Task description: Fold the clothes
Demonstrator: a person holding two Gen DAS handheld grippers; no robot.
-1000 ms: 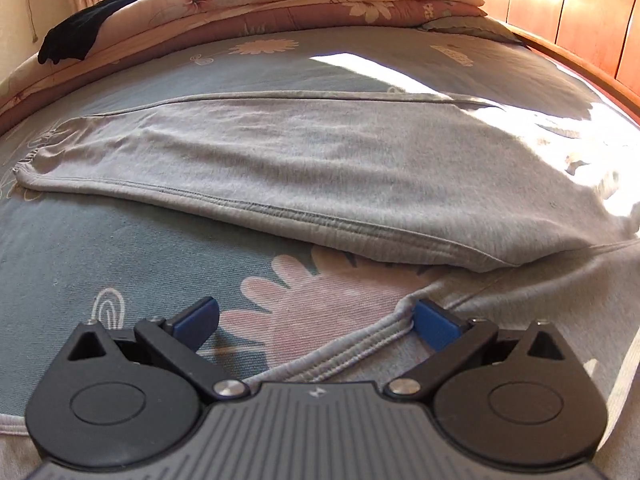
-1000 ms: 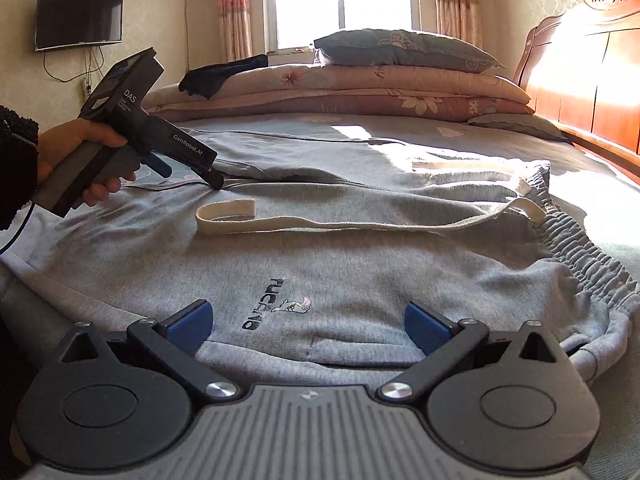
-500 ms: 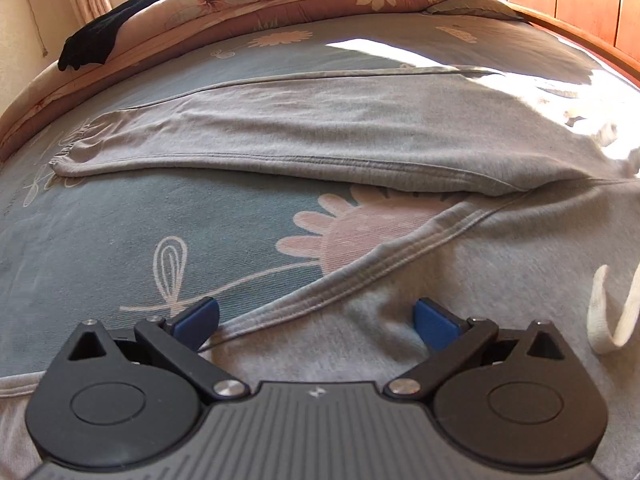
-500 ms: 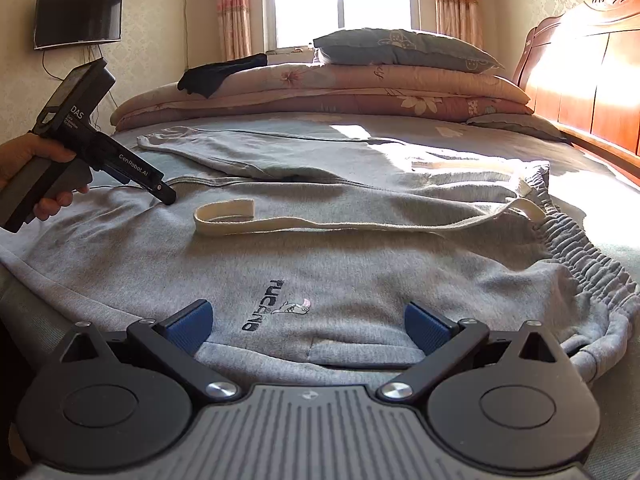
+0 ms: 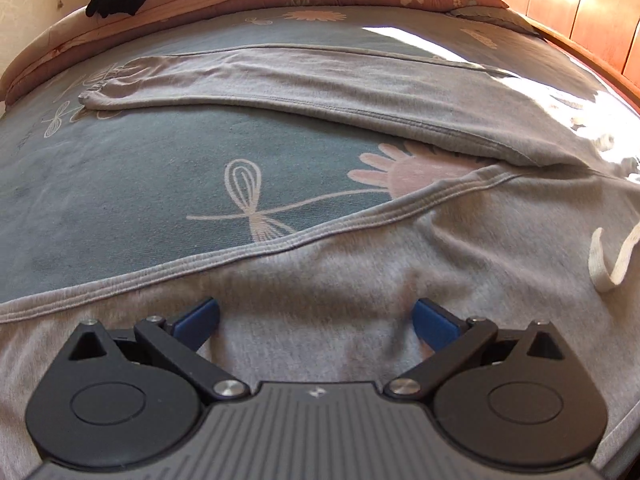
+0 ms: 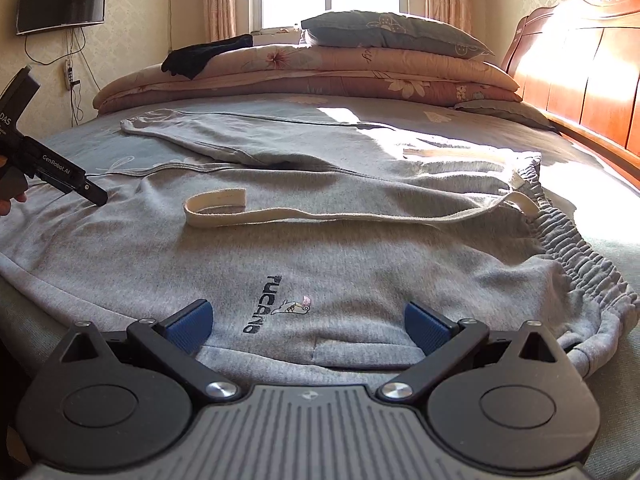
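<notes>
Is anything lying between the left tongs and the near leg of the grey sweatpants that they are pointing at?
Nothing visible does. The left tongs are open directly over the near leg of the grey sweatpants, with only bare fabric between the tips. The cream drawstring lies off to the right, clear of them.

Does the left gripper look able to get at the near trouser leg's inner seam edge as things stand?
Probably yes: the left gripper is open over the grey trousers, and the seam edge lies just ahead with nothing between.
</notes>
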